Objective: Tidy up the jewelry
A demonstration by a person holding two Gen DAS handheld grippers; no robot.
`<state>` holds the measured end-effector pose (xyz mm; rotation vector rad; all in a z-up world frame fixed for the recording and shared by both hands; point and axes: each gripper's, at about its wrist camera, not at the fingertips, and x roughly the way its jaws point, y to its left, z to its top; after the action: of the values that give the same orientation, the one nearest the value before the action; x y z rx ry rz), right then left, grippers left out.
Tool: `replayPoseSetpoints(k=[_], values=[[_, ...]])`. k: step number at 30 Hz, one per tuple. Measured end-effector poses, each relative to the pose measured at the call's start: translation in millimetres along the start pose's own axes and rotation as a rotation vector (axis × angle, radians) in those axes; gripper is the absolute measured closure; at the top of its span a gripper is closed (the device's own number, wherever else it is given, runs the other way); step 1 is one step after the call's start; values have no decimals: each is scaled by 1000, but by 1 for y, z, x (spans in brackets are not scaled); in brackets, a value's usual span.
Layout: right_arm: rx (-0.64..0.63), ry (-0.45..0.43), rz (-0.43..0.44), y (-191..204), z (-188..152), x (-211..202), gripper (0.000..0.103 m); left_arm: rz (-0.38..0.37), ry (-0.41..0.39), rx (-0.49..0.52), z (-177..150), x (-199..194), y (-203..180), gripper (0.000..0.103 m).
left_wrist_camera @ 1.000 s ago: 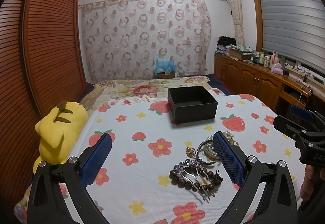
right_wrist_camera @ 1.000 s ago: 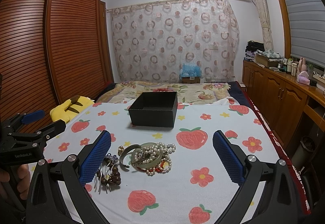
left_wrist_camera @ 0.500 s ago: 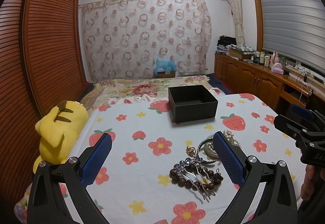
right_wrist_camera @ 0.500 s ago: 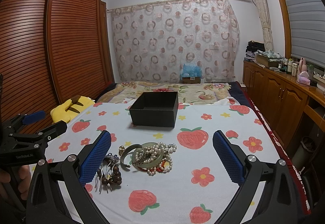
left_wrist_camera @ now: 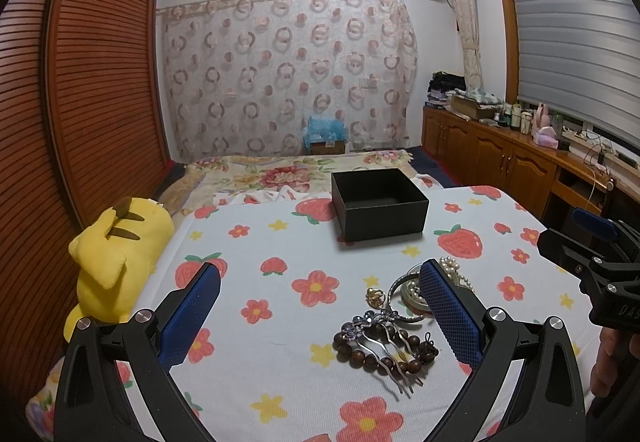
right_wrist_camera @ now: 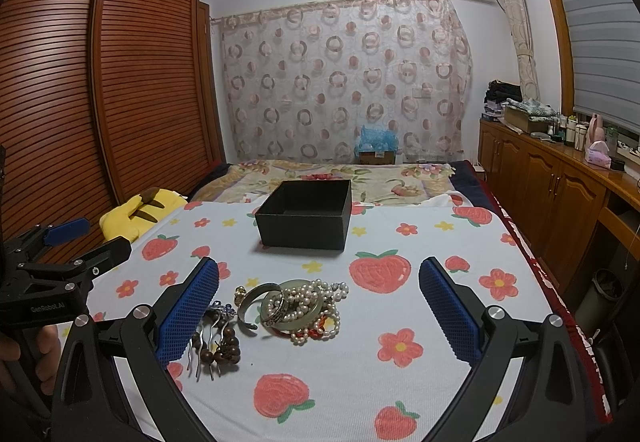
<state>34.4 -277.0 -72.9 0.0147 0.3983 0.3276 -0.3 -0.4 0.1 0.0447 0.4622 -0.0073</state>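
Right wrist: tongs (right_wrist_camera: 319,306) spread above pearl necklace (right_wrist_camera: 320,306)

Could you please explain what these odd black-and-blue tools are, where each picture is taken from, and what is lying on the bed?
No robot here: a person holds one two-finger gripper in each hand, each carrying a forward-looking fisheye camera. The left gripper and right gripper are both open and hold nothing. Each view also catches the other gripper at its edge. On the strawberry-print bedspread sits an open black box. Nearer lies the jewelry: a pearl necklace, a silver bangle, a wooden bead bracelet and a hair comb lying across it. A yellow plush sits at the left.
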Motion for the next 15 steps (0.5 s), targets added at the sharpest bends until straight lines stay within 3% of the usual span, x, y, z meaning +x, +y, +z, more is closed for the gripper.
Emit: replayPoseSetpoints(k=[15], values=[[-1, -1, 2, 0, 1, -1, 2, 0, -1, 0, 0, 0, 0, 6]])
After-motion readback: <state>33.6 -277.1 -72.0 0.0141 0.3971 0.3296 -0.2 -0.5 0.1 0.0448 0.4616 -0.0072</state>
